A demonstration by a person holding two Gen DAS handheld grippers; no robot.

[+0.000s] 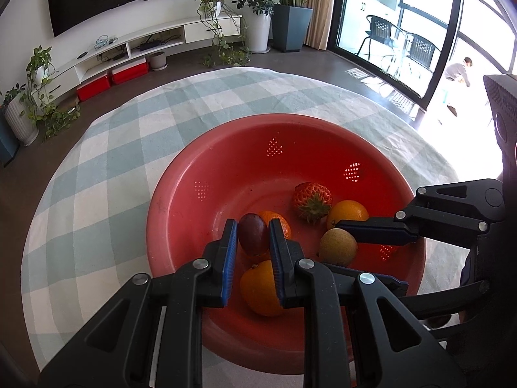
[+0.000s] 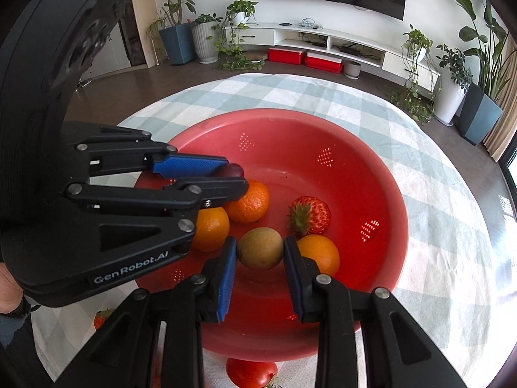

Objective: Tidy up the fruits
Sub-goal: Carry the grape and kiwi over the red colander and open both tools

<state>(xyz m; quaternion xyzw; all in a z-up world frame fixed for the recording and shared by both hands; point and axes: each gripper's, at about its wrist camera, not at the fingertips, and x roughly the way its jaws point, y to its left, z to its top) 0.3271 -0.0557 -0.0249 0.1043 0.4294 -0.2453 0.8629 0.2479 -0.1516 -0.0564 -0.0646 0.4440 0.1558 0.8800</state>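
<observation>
While both grippers dip into red bowl, left gripper pinches plum over oranges; right gripper pinches brown fruit (kiwi, probably) — likely depositing, since strawberry already lies inside.

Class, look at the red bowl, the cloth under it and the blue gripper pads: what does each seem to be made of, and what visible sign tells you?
Red bowl: likely moulded plastic, smooth with a dull sheen, with light glowing through its small drain holes.
Cloth: woven fabric, matte, checked pale green and white, with fine wrinkles.
Blue pads: probably rubber or soft plastic, with a ribbed, matte face.
</observation>
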